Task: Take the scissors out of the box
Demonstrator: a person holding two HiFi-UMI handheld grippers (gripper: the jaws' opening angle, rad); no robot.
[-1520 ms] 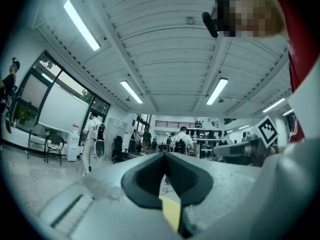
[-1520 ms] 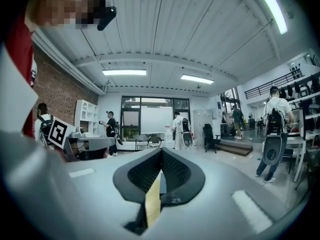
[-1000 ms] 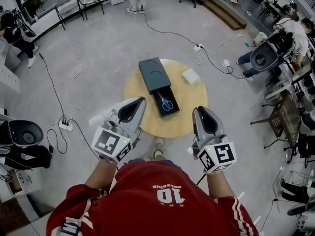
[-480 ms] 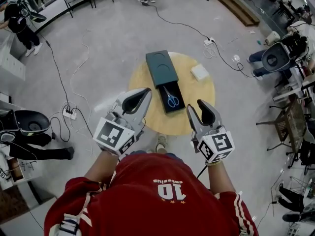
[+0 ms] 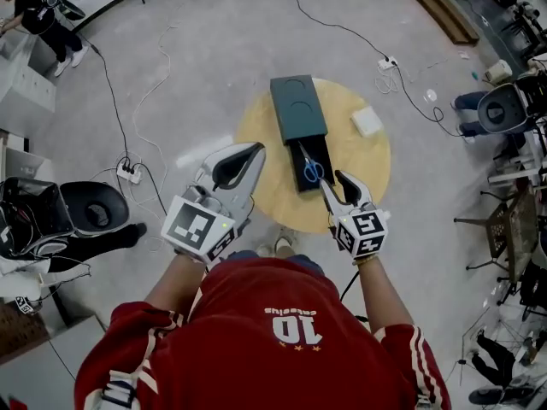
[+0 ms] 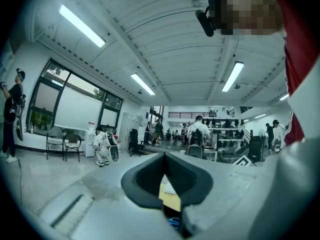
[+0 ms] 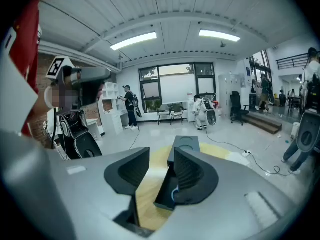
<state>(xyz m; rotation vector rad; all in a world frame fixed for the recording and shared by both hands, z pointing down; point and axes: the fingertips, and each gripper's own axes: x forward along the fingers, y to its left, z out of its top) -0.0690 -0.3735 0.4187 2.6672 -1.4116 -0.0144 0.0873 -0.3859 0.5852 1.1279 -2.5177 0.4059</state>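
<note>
**Scissors lie in the open drawer on a round table**

A round wooden table (image 5: 363, 165) stands in the middle of a bare grey concrete floor (image 5: 205, 67). On it rests a dark green box (image 5: 297, 109) with its drawer (image 5: 304, 181) slid out toward the person in the red jersey (image 5: 282, 340). The blue-handled scissors (image 5: 313, 168) lie flat inside that drawer. A small white box (image 5: 367, 121) sits on the table further right, apart from the green one.

The left claw (image 5: 257, 147) hovers over the table's left edge, its jaws together with nothing between them. The right claw (image 5: 332, 180) points down at the near end of the drawer. Its jaws have just been opening and stand wide apart, gripping nothing. The tabletop and the drawer show through the gap, and the pads are clear of the scissors.

A black cable (image 5: 117, 114) trails across the floor to a power strip (image 5: 130, 172). A black office chair (image 5: 96, 209) stands to the left and a grey chair (image 5: 502, 109) to the right. A person in black (image 5: 38, 7) stands in the far corner. The claw views show a large hall with a ribbed white ceiling (image 7: 175, 14), strip lights (image 7: 132, 40) and tall windows (image 7: 175, 91). More people sit at desks (image 6: 200, 134) at the back.
</note>
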